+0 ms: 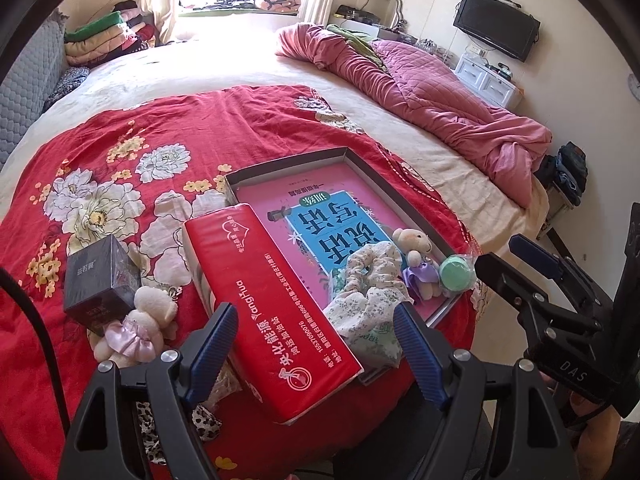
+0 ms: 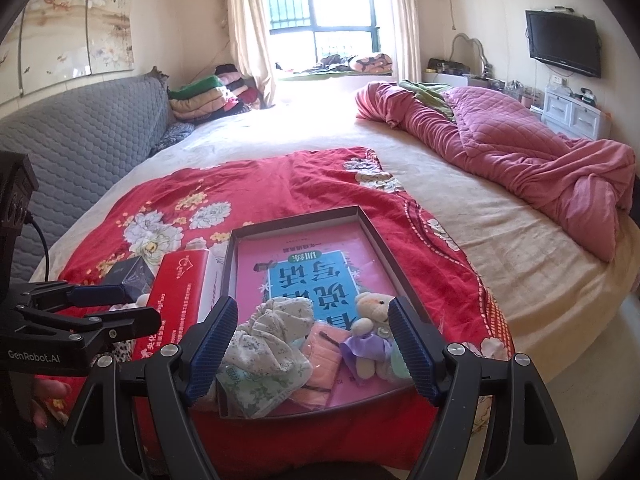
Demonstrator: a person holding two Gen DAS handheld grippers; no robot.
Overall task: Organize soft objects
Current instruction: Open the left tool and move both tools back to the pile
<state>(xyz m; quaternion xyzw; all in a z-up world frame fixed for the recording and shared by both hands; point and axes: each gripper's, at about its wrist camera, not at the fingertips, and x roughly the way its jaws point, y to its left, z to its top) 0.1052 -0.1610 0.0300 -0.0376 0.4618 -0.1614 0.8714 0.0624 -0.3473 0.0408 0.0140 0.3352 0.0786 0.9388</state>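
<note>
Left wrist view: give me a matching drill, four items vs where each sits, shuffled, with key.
Items:
1. Bear in purple dress
2. Bear in pink dress
3. Red tissue pack
4. Green round sponge

Places:
A. Leaning over the tray's left edge
B. On the red quilt, beside the black box
C. In the tray's near right corner
D. In the tray, next to the floral scrunchie

Pairs: 1-D, 2-B, 3-A, 4-C

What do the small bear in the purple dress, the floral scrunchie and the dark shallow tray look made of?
Small cream bear in a purple dress: fuzzy plush pile, and the dress has a satin-like sheen. Floral scrunchie: thin matte woven fabric, gathered in soft ruffles. Dark shallow tray: probably cardboard, judging by its thin, straight, matte walls.
</note>
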